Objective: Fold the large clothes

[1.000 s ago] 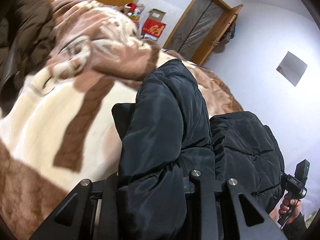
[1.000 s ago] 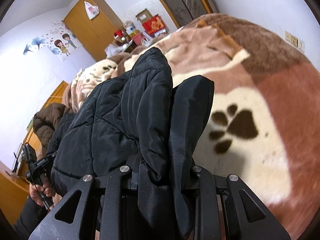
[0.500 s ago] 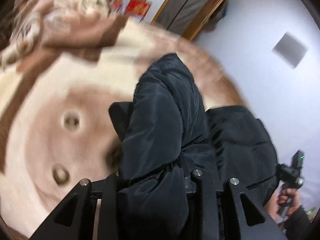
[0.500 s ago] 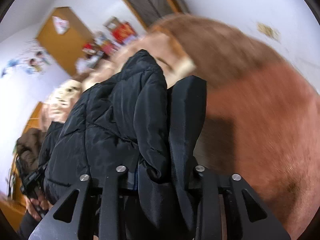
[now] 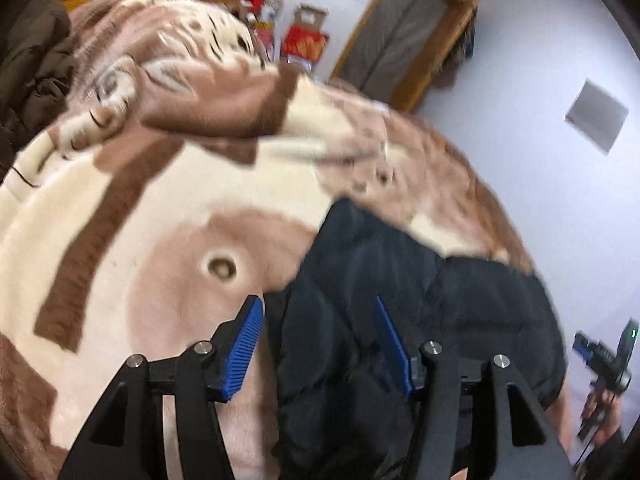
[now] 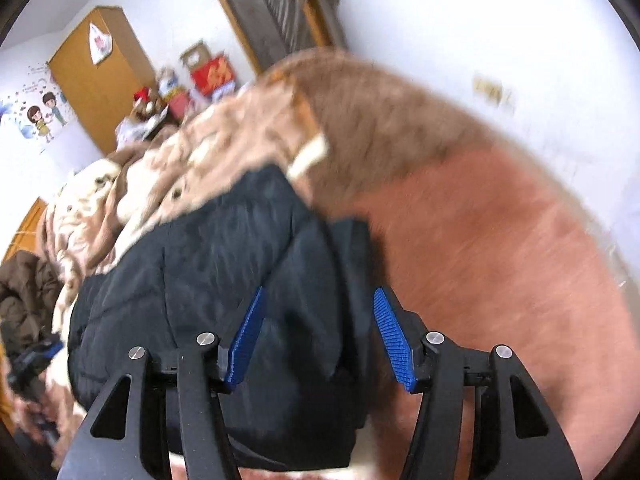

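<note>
A black puffer jacket (image 5: 420,312) lies bunched on the brown-and-cream fleece blanket (image 5: 120,220) of a bed. My left gripper (image 5: 320,344) is open, its blue pads (image 5: 244,348) spread apart over the jacket's left edge, gripping nothing. In the right wrist view the same jacket (image 6: 208,280) lies below my right gripper (image 6: 320,340), which is also open with blue pads (image 6: 392,340) wide apart over the jacket's right edge. The other gripper shows at the far right of the left view (image 5: 608,364).
A brown coat (image 5: 28,68) lies at the bed's far left. A wooden door (image 5: 400,36), red boxes (image 5: 304,40) and a wooden wardrobe (image 6: 100,76) stand beyond the bed. A white wall (image 6: 480,40) borders the bed's right side.
Both grippers were shut on the jacket and held it up; now both have opened and the jacket has dropped onto the blanket.
</note>
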Demonstrator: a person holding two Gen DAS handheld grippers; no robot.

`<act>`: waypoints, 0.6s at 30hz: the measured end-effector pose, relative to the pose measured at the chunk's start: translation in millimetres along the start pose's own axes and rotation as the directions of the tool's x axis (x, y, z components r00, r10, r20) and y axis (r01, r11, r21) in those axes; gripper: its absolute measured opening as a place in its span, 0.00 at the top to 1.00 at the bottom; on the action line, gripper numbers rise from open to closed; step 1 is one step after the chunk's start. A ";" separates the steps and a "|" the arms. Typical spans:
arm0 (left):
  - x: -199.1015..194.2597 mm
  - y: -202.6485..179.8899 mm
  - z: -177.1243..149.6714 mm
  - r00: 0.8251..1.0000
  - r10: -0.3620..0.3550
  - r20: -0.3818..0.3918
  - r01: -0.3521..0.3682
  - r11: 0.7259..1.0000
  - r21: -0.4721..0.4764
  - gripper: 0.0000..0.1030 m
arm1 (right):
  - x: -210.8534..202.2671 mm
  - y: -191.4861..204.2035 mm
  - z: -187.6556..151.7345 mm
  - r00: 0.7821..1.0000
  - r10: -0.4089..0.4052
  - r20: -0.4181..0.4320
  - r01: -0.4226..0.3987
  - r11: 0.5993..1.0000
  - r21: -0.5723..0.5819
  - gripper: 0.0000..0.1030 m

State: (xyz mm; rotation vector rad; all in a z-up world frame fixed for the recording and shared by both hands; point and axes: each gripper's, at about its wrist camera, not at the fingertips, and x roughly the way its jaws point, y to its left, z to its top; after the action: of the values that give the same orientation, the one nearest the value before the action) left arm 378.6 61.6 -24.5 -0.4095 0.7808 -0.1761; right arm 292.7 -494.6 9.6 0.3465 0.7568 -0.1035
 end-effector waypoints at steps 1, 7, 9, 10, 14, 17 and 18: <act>2.4 -0.9 6.1 1.000 -0.007 0.008 0.007 1.000 0.000 0.40 | -2.8 8.6 2.2 1.000 0.010 0.011 -0.010 1.000 -0.018 0.45; 55.6 -27.6 0.7 0.998 0.011 -0.062 -0.004 0.994 0.107 0.40 | 44.6 48.6 8.2 0.998 -0.064 -0.029 0.059 0.987 -0.151 0.45; 81.8 -29.3 -5.6 0.995 0.041 -0.089 -0.029 0.991 0.130 0.40 | 68.0 44.1 7.1 0.993 -0.098 -0.061 0.087 0.984 -0.158 0.49; 91.4 -28.3 -8.1 0.995 0.056 -0.085 -0.043 0.989 0.144 0.39 | 77.9 41.4 6.0 0.991 -0.112 -0.072 0.099 0.981 -0.167 0.49; 106.5 -20.8 -11.5 0.997 0.055 -0.053 -0.047 0.989 0.140 0.25 | 96.7 38.7 -0.9 0.983 -0.175 -0.055 0.158 0.959 -0.234 0.49; 109.8 -14.5 -13.6 0.998 0.038 -0.057 -0.032 0.994 0.107 0.23 | 104.9 36.6 -1.6 0.982 -0.182 -0.054 0.164 0.957 -0.240 0.49; 108.7 -15.1 -13.7 0.998 0.041 -0.055 -0.035 0.994 0.108 0.23 | 105.2 37.2 -1.5 0.981 -0.186 -0.052 0.168 0.956 -0.242 0.49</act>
State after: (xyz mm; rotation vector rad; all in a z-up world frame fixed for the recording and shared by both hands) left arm 445.0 11.0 -97.1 -0.2889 0.8311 -0.1943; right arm 376.0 -455.8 -53.7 0.0544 0.8637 -0.1683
